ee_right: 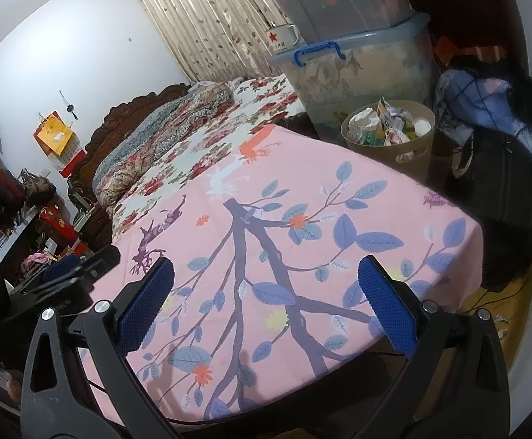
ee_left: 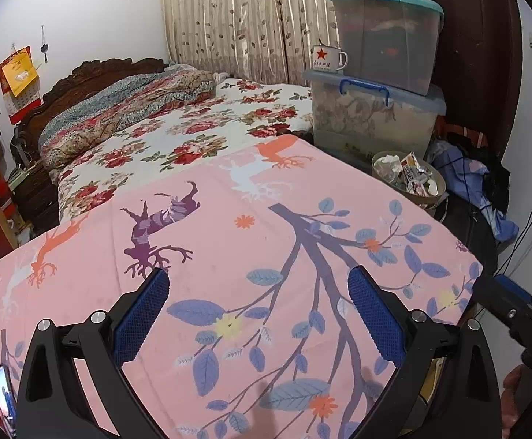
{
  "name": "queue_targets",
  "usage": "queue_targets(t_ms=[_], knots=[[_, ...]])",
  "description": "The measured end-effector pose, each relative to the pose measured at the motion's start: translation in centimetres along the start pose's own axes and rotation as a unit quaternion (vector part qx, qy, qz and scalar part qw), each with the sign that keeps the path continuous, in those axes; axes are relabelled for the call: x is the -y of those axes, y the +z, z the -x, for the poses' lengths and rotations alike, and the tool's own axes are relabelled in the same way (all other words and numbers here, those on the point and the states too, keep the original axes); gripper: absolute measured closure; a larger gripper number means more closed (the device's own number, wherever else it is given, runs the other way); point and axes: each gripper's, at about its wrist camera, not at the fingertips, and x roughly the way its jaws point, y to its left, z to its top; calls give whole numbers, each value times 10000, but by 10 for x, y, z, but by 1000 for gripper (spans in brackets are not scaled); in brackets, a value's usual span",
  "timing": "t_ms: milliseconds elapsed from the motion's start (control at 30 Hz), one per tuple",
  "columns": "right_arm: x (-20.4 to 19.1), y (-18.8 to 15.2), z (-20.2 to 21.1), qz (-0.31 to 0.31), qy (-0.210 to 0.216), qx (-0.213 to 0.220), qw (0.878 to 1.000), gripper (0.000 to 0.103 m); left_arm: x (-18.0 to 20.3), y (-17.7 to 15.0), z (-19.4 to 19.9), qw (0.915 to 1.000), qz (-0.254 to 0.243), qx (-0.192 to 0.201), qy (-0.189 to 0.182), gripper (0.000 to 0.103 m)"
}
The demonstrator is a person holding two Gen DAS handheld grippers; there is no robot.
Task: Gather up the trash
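Note:
A tan wastebasket (ee_right: pixel 408 146) full of crumpled wrappers and paper (ee_right: pixel 383 124) stands past the far right corner of a table covered in a pink leaf-print cloth (ee_right: pixel 302 197). It also shows in the left wrist view (ee_left: pixel 417 197), with its trash (ee_left: pixel 408 172). My left gripper (ee_left: pixel 258 281) is open and empty above the cloth (ee_left: pixel 266 241). My right gripper (ee_right: pixel 266 270) is open and empty above the cloth. The right gripper's body shows at the right edge of the left view (ee_left: pixel 518 311). The left gripper shows at the left of the right view (ee_right: pixel 71 270).
Stacked clear storage bins (ee_left: pixel 375 109) with a star mug (ee_left: pixel 328 59) stand behind the basket. A bed with floral bedding (ee_left: pixel 192 124) lies beyond the table. Dark bags and blue cloth (ee_right: pixel 500 139) sit right of the basket. A phone (ee_left: pixel 4 395) lies at the table's near left.

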Motion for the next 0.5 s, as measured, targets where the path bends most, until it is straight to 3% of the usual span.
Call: queue_targets(t_ms=[500], knots=[[1, -2, 4, -67, 39, -5, 10000, 3, 5, -2, -4, 9997, -53, -140, 179, 9]])
